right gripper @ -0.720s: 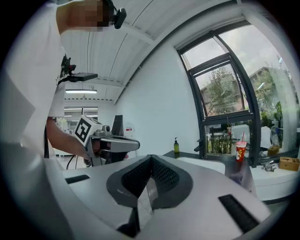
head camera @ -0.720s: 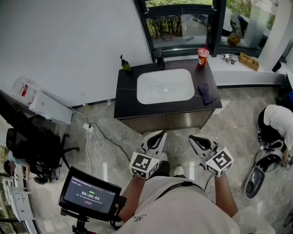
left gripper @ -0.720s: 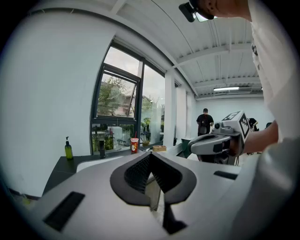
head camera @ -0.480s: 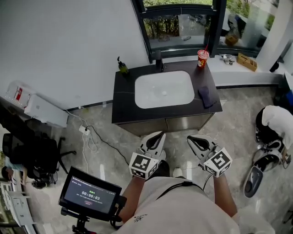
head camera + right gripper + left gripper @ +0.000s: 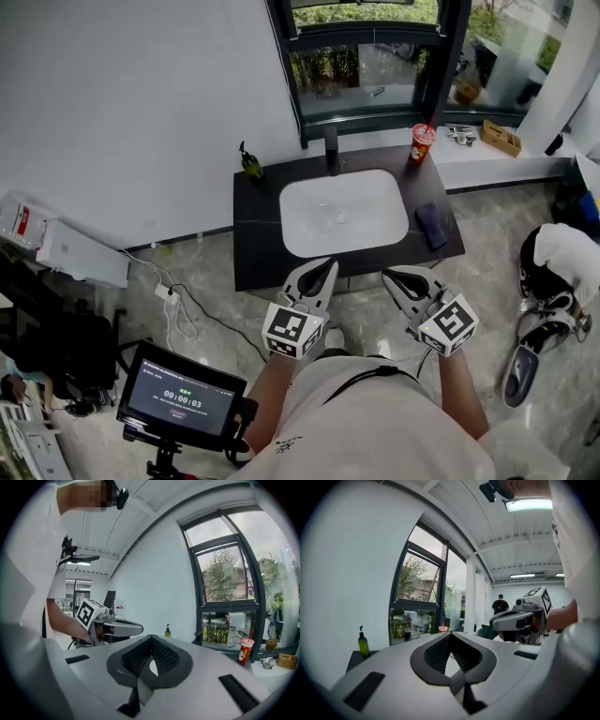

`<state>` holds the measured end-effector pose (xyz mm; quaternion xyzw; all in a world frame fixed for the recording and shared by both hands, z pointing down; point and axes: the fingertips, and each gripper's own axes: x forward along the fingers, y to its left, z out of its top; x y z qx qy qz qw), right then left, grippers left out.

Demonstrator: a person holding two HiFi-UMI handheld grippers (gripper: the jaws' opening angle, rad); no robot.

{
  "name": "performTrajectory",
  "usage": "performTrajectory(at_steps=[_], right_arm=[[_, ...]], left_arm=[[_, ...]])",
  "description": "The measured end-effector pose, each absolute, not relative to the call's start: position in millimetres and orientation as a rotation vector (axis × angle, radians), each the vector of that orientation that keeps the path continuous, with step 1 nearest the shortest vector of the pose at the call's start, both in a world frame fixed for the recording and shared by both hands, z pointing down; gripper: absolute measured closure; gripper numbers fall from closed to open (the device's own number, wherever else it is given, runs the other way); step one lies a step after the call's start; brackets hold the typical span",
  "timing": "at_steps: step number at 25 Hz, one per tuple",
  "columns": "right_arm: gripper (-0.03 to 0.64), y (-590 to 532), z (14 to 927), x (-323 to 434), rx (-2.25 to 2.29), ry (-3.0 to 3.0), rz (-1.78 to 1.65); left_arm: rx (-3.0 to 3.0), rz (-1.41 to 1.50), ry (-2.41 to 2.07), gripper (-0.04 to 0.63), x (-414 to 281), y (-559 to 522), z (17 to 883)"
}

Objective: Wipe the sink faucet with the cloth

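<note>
A black vanity counter holds a white basin, with a dark faucet at its back edge. The dark cloth lies on the counter to the right of the basin. My left gripper and right gripper hover side by side in front of the vanity, short of its near edge. Both are shut with nothing between the jaws. The left gripper sees the right one beside it, and the right gripper sees the left one.
A green soap bottle stands at the counter's back left and a red cup at its back right. A power strip and cable lie on the floor to the left. A tripod monitor is near left, a person's white sleeve right.
The vanity has come closer and lower in the head view as the person stepped toward it. Both grippers stay shut, side by side in front of the body.
</note>
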<state>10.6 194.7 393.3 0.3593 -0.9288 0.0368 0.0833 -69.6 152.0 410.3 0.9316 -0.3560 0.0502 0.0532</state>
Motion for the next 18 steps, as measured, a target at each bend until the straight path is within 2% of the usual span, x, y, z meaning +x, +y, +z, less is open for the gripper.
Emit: performTrajectory(at_steps=[11,18], right_arm=[[0.614,134,404,-15,1.082,-2.757,0.163],[0.614,89,416,-8,1.041,-2.77,0.201]], left_arm=[[2.81,0.192,-1.032,0.6,-94,94,424],[2.776,0.24,-1.038,0.6,-82,56,436]])
